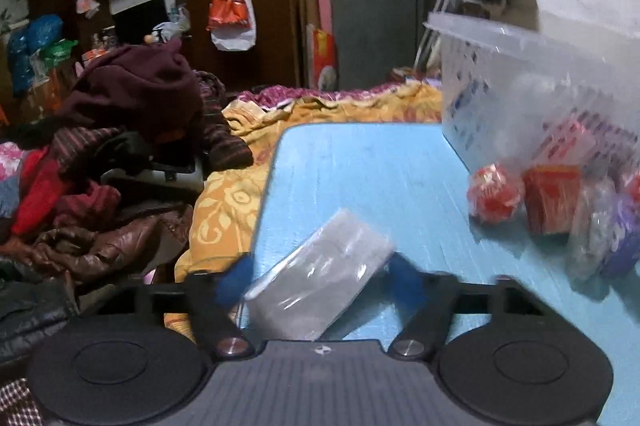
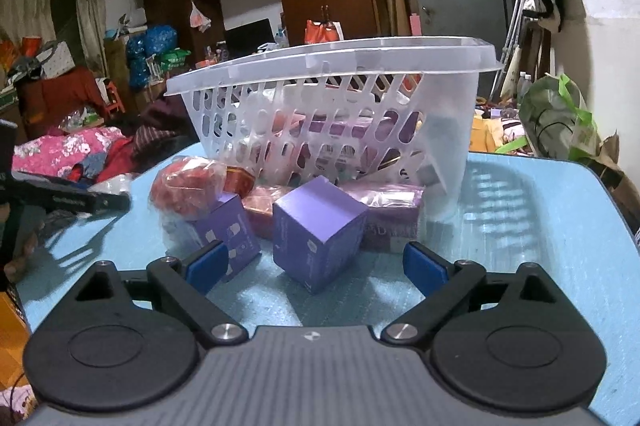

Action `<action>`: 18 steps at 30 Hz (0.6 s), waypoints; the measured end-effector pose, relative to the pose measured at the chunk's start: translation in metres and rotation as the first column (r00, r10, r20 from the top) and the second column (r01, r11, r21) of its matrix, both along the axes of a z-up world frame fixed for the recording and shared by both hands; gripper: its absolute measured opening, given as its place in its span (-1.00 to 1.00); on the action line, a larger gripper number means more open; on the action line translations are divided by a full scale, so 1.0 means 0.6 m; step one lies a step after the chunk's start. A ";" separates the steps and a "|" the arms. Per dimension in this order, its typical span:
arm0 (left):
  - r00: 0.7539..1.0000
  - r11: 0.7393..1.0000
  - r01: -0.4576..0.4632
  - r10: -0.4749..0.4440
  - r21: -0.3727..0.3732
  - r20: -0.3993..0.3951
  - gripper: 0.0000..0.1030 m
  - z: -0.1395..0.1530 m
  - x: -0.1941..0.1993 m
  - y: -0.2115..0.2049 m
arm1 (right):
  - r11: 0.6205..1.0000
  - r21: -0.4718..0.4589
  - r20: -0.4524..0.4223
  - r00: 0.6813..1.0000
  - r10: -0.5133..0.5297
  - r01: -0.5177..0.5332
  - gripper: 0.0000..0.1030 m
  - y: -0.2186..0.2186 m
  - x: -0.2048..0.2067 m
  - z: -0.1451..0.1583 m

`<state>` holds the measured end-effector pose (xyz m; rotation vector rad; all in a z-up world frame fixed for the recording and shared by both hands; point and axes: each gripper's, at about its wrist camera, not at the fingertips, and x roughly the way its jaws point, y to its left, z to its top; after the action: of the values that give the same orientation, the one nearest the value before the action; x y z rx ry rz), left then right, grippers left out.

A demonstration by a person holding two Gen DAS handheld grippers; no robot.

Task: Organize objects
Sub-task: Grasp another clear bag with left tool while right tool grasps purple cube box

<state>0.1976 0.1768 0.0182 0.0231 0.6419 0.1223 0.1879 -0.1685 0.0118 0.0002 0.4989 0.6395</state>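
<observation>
A clear plastic-wrapped grey packet (image 1: 320, 278) lies between the blue pads of my left gripper (image 1: 320, 274), whose jaws stand at its two sides on the blue table (image 1: 360, 170); I cannot tell if they grip it. My right gripper (image 2: 316, 266) is open, with a purple cube box (image 2: 320, 230) standing between its fingers, untouched. Behind it sits a white slotted basket (image 2: 336, 106) holding boxes. A red wrapped ball (image 2: 186, 186), a red box (image 2: 240, 180), a second purple box (image 2: 230, 234) and a purple wrapped pack (image 2: 394, 216) lie in front of the basket.
The table stands on a bed with an orange patterned sheet (image 1: 228, 202). A heap of clothes (image 1: 100, 166) lies to the left. A green bag (image 2: 556, 118) sits behind the table at the right. My left gripper's arm (image 2: 60, 198) shows at the left in the right wrist view.
</observation>
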 end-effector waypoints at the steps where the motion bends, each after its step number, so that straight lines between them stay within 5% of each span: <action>1: 1.000 1.000 0.002 -0.002 0.006 0.007 0.30 0.000 -0.002 -0.002 | 1.000 0.007 -0.004 1.000 -0.001 0.001 0.88 -0.002 0.000 -0.001; 4: 0.998 0.999 0.029 -0.031 0.018 0.063 0.27 0.004 -0.012 -0.020 | 0.999 0.039 -0.017 1.000 -0.005 0.006 0.88 -0.011 0.002 -0.001; 7: 0.986 0.995 0.084 -0.075 -0.057 0.146 0.26 0.018 -0.024 -0.038 | 0.998 0.066 -0.034 0.999 -0.011 0.013 0.88 -0.018 0.006 -0.002; 13: 0.917 0.971 0.204 -0.145 -0.125 0.372 0.26 0.123 -0.051 -0.105 | 0.998 0.064 0.030 0.999 -0.022 0.020 0.88 -0.017 -0.009 0.004; 18: 0.905 0.964 0.248 -0.196 -0.096 0.377 0.26 0.176 -0.018 -0.169 | 0.999 0.029 0.106 0.994 -0.036 0.033 0.87 -0.003 -0.021 0.035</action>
<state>0.1868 0.0753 0.1240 -0.0629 0.2694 -0.1401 0.1752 -0.1702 0.0325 0.0002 0.3862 0.6087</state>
